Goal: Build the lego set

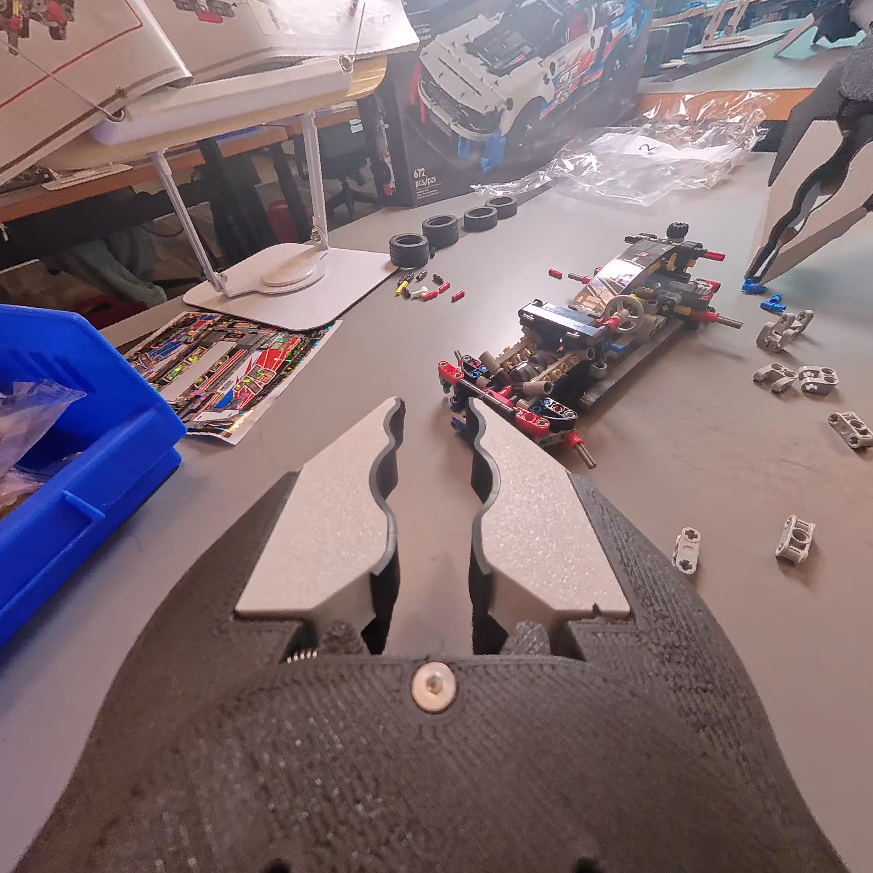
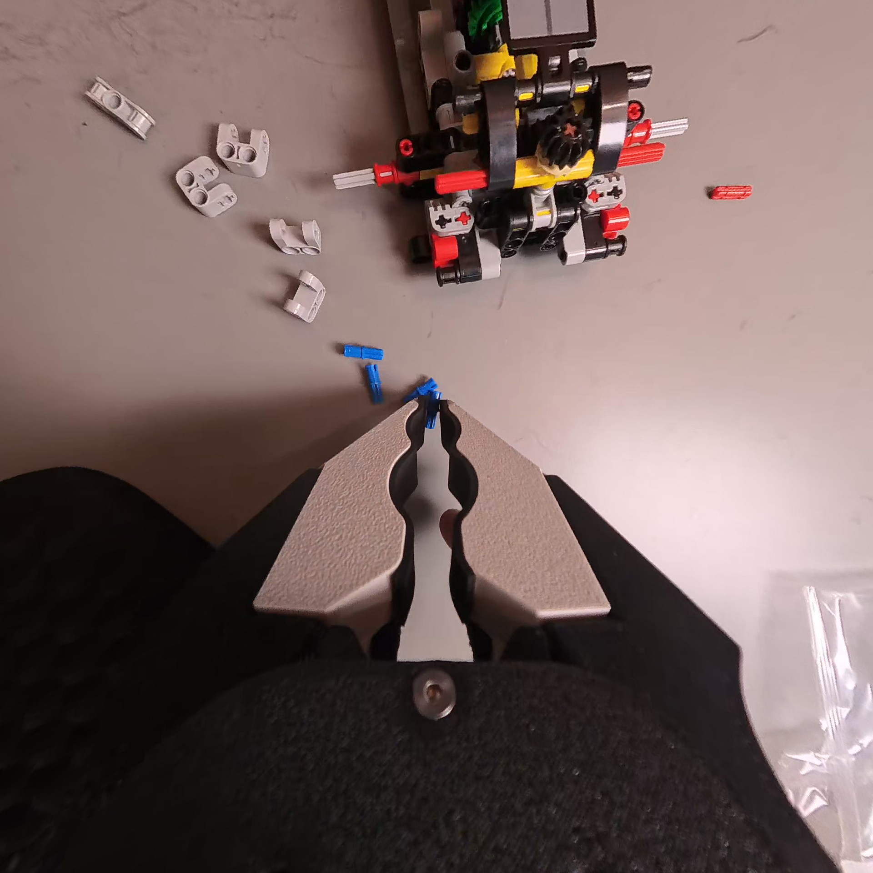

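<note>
The part-built Lego car chassis [image 1: 614,330] lies on the grey table; the right wrist view shows its end [image 2: 529,156]. My left gripper [image 1: 437,406] is open and empty, its tips just short of the chassis's near end. My right gripper [image 2: 432,406] points down at the table and is shut on a blue pin [image 2: 431,415]; it also shows in the left wrist view [image 1: 755,278]. Two more blue pins [image 2: 363,352] lie just left of it. Several grey connector pieces [image 2: 243,149] lie scattered farther left.
Several black tyres [image 1: 441,229] and small pins [image 1: 425,286] lie beyond the chassis. A blue bin [image 1: 71,449] and a sticker sheet [image 1: 226,368] are at left, by a white booklet stand [image 1: 293,278]. The set's box [image 1: 510,94], plastic bags [image 1: 661,156] and a loose red pin [image 2: 730,191] are around. My right fingertips sit around 30 centimeters from my left ones.
</note>
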The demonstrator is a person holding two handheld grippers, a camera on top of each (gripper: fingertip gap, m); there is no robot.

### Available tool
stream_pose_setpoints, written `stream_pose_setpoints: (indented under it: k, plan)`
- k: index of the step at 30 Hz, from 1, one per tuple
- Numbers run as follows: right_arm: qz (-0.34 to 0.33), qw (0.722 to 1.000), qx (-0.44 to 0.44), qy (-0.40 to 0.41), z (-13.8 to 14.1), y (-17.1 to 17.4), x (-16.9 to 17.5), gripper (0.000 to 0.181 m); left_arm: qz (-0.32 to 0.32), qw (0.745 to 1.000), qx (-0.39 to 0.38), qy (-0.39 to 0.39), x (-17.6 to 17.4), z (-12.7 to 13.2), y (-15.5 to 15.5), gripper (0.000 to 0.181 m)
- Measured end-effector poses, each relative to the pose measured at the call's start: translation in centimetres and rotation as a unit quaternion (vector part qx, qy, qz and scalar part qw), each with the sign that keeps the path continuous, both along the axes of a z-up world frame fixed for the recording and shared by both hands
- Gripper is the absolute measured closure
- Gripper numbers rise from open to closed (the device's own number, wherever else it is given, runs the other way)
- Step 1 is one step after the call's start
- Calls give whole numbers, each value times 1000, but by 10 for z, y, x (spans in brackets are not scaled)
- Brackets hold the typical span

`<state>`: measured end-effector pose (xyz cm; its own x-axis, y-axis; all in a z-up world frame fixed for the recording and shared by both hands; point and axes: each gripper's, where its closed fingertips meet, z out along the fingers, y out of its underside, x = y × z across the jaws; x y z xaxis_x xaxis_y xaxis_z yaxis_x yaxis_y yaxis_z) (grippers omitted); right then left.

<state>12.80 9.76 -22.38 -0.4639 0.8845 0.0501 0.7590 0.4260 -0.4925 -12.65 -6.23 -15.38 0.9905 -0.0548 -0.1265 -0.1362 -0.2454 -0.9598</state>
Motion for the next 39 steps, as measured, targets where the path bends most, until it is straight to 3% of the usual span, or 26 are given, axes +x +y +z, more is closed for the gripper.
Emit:
stream_pose_setpoints:
  k: [15,21,25,28,32,36,39]
  plan:
    - [12,1000,13,4,0,0,-6,173,0,1000,5,9,-1,3,-2,157]
    - [-21,993,-43,109,43,4,-30,171,-1,1000,5,6,-1,3,-2,157]
    - [-60,970,-63,225,82,13,-58,169,-4,1000,3,6,0,2,-1,157]
    - [-65,958,-63,271,94,10,-73,162,-3,1000,3,4,0,2,-1,157]
    - [-33,966,-55,249,82,-7,-88,145,-3,1000,1,1,-1,1,-1,157]
    - [22,987,-29,156,56,-23,-96,121,-2,1000,3,-2,-2,2,-2,157]
    - [62,992,-2,107,48,-30,-104,116,3,1000,11,-2,-5,6,-3,157]
